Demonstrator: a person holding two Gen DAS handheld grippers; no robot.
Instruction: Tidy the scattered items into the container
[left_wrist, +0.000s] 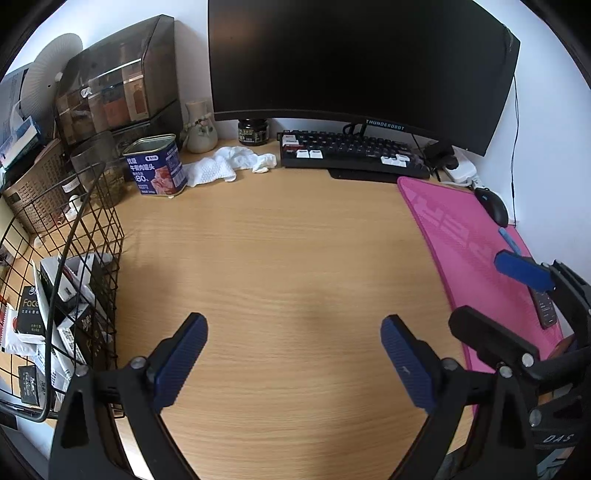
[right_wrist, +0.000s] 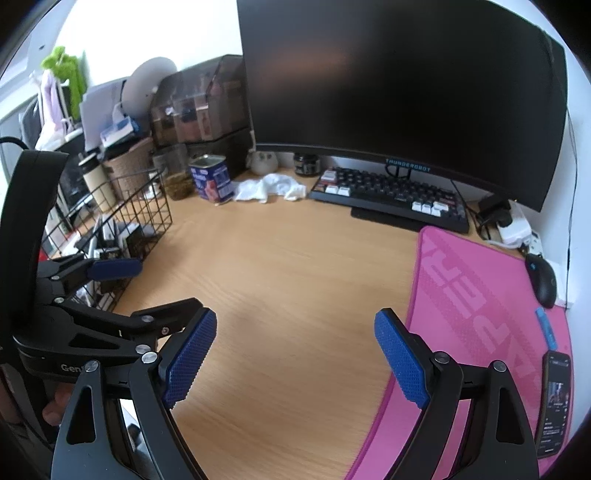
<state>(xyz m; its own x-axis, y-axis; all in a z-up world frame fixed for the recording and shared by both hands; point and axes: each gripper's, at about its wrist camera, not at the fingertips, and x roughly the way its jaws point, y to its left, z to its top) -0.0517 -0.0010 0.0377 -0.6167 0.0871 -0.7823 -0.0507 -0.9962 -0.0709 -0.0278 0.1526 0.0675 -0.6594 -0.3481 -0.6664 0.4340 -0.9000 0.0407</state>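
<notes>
A black wire basket (left_wrist: 94, 236) stands at the desk's left edge and holds several small boxes and packets (left_wrist: 70, 280); it also shows in the right wrist view (right_wrist: 147, 210). My left gripper (left_wrist: 293, 358) is open and empty above the bare wooden desk (left_wrist: 280, 266), just right of the basket. My right gripper (right_wrist: 295, 358) is open and empty over the desk beside the pink mat (right_wrist: 480, 295). Each gripper shows at the edge of the other's view: the right one (left_wrist: 491, 295) and the left one (right_wrist: 144, 295).
A blue luncheon-meat tin (left_wrist: 157, 166), a crumpled white cloth (left_wrist: 229, 164), a vase (left_wrist: 199, 129) and a dark jar (left_wrist: 253, 131) line the back. A keyboard (left_wrist: 351, 153) sits under the monitor (left_wrist: 354, 66). A mouse (right_wrist: 543, 280), blue pen (right_wrist: 546, 326) and phone (right_wrist: 554, 402) lie on the mat.
</notes>
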